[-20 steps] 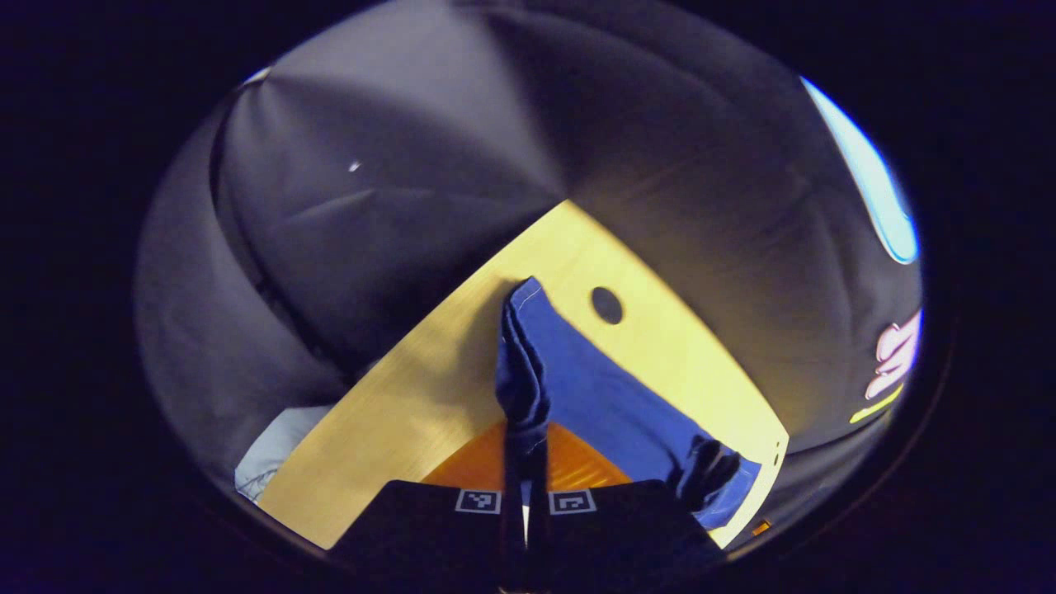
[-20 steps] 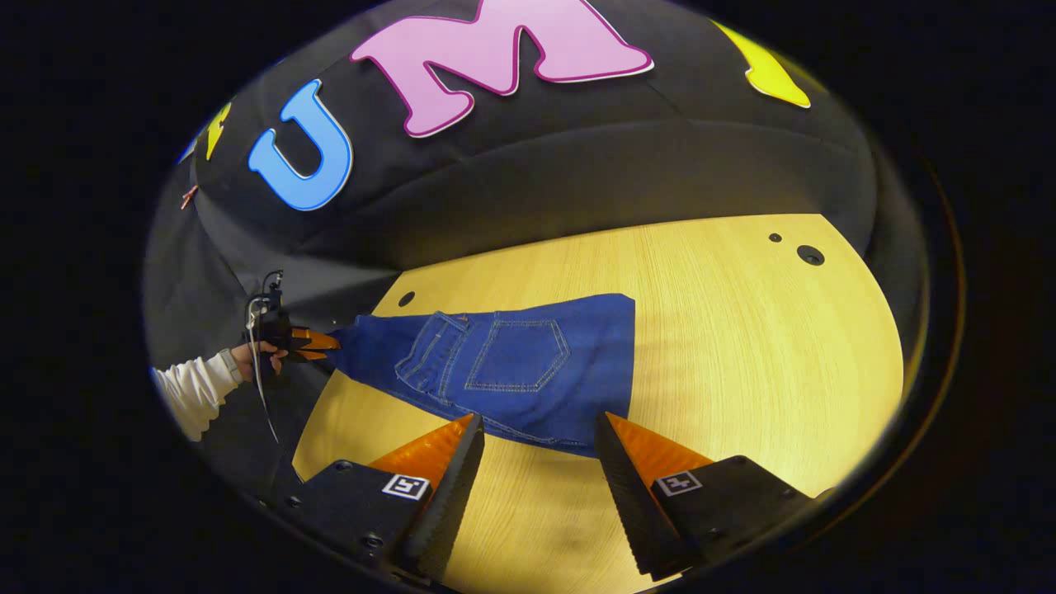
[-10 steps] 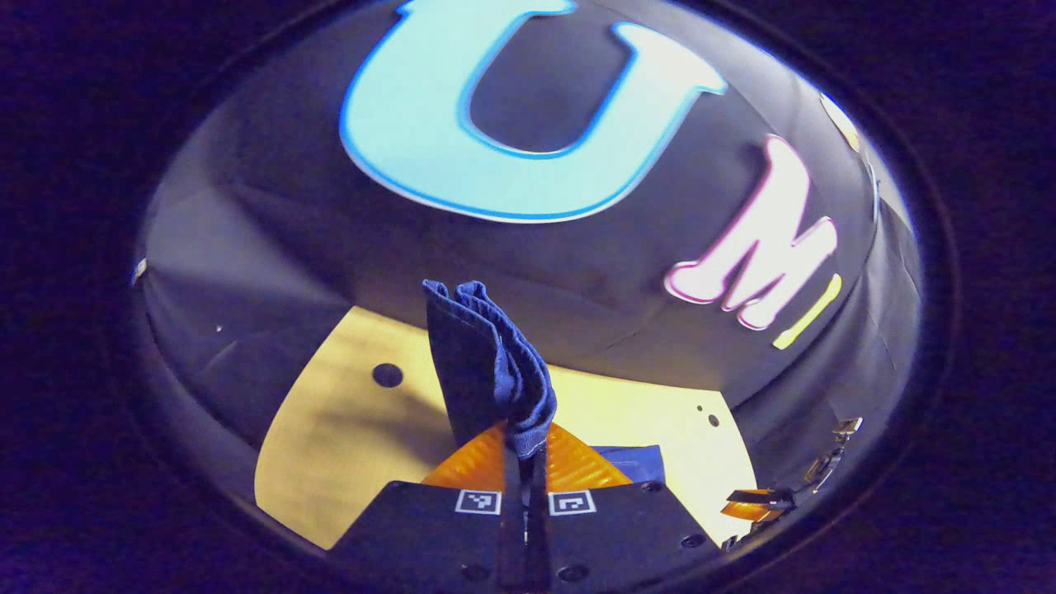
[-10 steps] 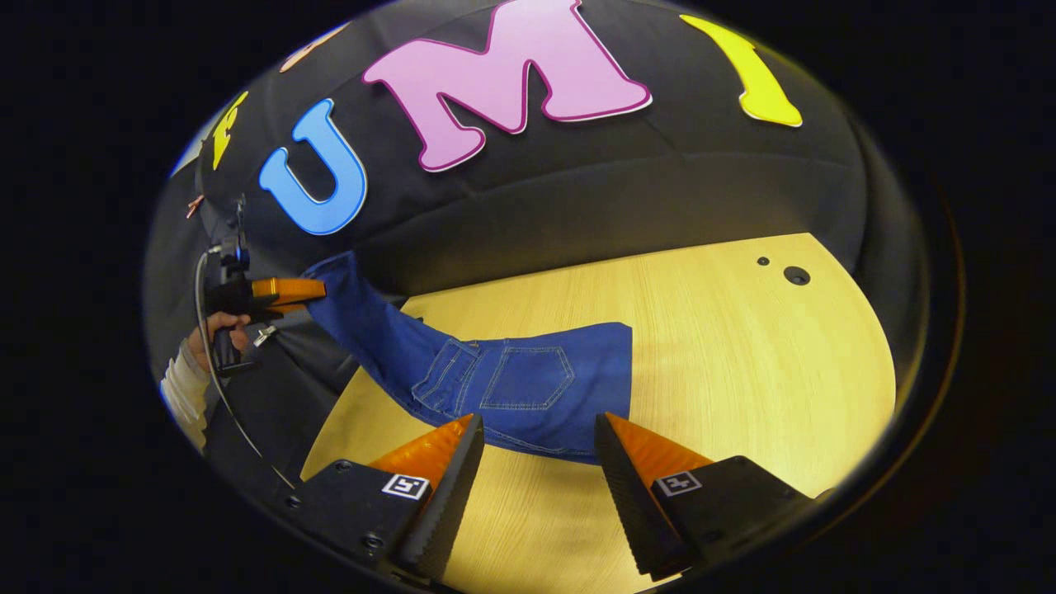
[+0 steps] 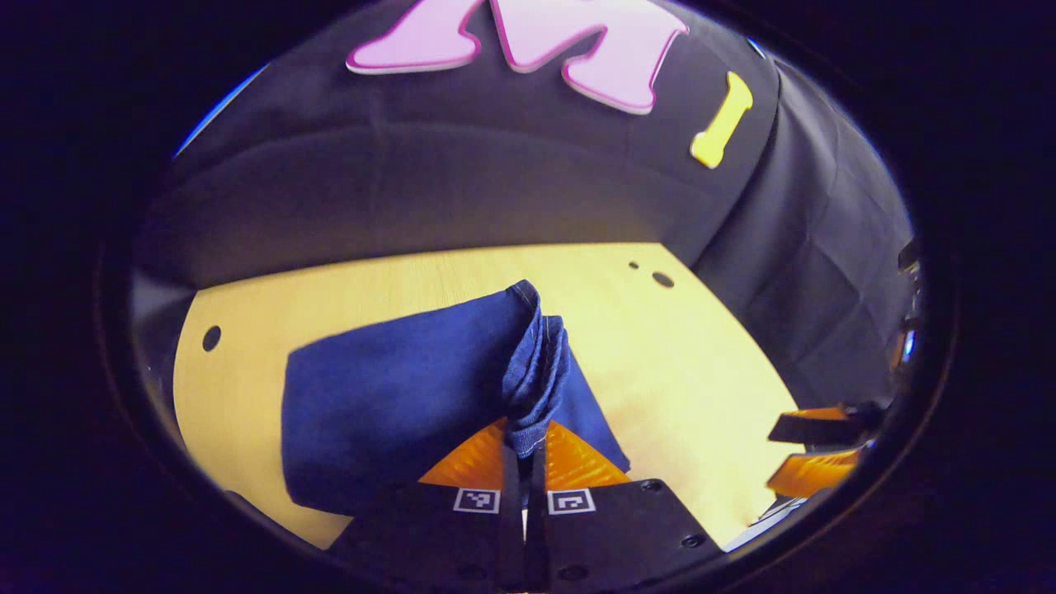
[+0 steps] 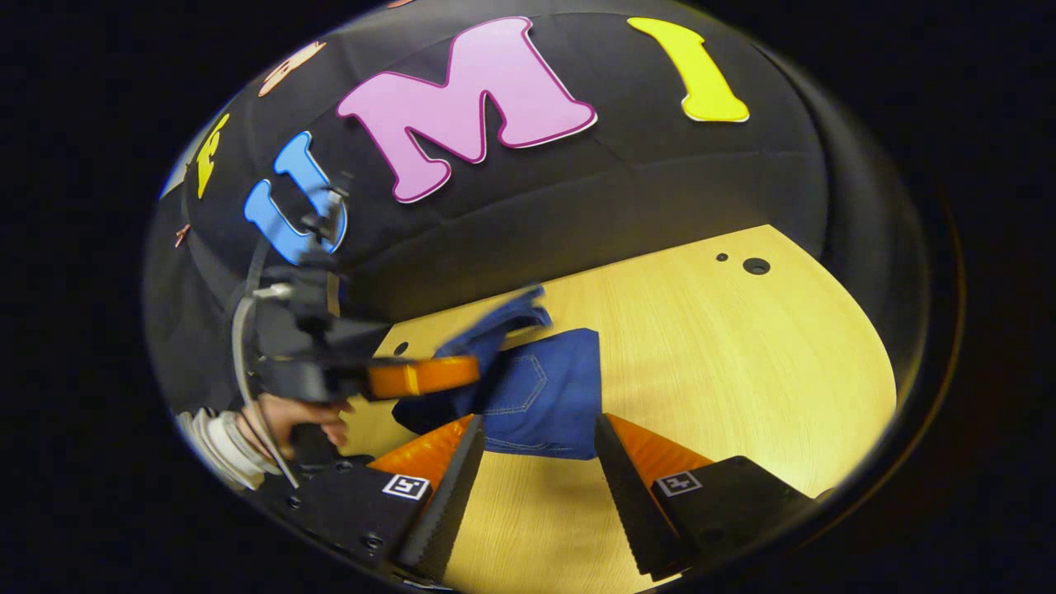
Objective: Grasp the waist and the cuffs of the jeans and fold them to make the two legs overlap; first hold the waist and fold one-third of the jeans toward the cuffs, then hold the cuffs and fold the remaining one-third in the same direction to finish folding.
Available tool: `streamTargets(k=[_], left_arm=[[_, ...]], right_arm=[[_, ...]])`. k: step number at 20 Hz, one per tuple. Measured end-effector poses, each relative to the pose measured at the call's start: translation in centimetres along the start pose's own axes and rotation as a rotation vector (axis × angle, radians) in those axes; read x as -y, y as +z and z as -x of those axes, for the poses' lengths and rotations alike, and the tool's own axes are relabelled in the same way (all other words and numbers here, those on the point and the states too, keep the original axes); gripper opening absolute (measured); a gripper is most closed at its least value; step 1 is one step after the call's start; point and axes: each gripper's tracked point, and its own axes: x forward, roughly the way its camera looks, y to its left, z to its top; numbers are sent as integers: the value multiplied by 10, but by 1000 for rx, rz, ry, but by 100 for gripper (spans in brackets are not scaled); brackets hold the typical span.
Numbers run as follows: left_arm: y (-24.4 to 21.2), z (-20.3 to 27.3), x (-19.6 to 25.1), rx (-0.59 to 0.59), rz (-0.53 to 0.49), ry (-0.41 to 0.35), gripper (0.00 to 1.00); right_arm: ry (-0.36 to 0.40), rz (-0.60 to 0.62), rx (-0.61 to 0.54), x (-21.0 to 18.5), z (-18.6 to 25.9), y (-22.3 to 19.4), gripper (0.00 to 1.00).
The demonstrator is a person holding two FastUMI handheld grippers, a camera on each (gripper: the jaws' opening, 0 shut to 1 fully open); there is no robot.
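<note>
At 9 o'clock in the right gripper view, the left gripper (image 6: 462, 373) pinches the cuffs (image 5: 535, 388), carrying them over the jeans (image 6: 549, 396) on the table (image 6: 742, 371). At 6 o'clock the right gripper (image 6: 535, 462) hangs spread and empty. The denim looks heavy and limp, so a hold on the thick hem seems safest.

You get bright overhead light on the desk (image 6: 742, 371), dim booth around it. Fisheye bends the edges. Motion blur smears the left tool (image 6: 474, 373) and jeans (image 6: 536, 392) in right gripper view.

Pale wooden table (image 6: 742, 371), black cloth wall (image 6: 660, 181)
</note>
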Motion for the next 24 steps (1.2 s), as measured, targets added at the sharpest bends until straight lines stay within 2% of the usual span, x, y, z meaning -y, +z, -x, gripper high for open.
streamTargets(k=[2, 3, 4, 5, 6, 8, 9, 13, 16, 18, 21, 24], left_arm=[[-10, -9, 2, -77, -75, 55, 10], [-1, -2, 7, -55, -131, 70, 13], [-2, 3, 11, -29, -165, 68, 21], [1, 10, 19, -27, -172, 46, 34], [5, 17, 24, 2, -173, 34, 51], [24, 38, 33, 105, -145, 30, 84], [35, 62, 38, 167, -132, 34, 98], [73, 180, 35, 444, -165, 129, 99], [84, 291, 45, 638, -177, 215, 99], [80, 355, 60, 754, -148, 229, 98], [53, 431, 75, 835, -160, 277, 98], [15, 481, 86, 863, -157, 318, 98]], right_arm=[[-7, -14, -8, 14, 2, -2, 83], [-23, 3, -13, 25, 3, -4, 83], [-42, 25, -17, 36, 3, -4, 83], [-54, 37, -20, 45, 5, -4, 83], [-71, 51, -10, 52, 6, -1, 84], [-111, 120, 21, 62, 11, 6, 83], [-122, 151, 47, 62, 14, 12, 83], [-137, 275, 166, 39, 45, 47, 88], [-131, 389, 319, -1, 91, 85, 88], [-114, 442, 408, -39, 131, 99, 88], [-79, 465, 475, -97, 191, 89, 87], [-87, 522, 564, -129, 244, 81, 88]])
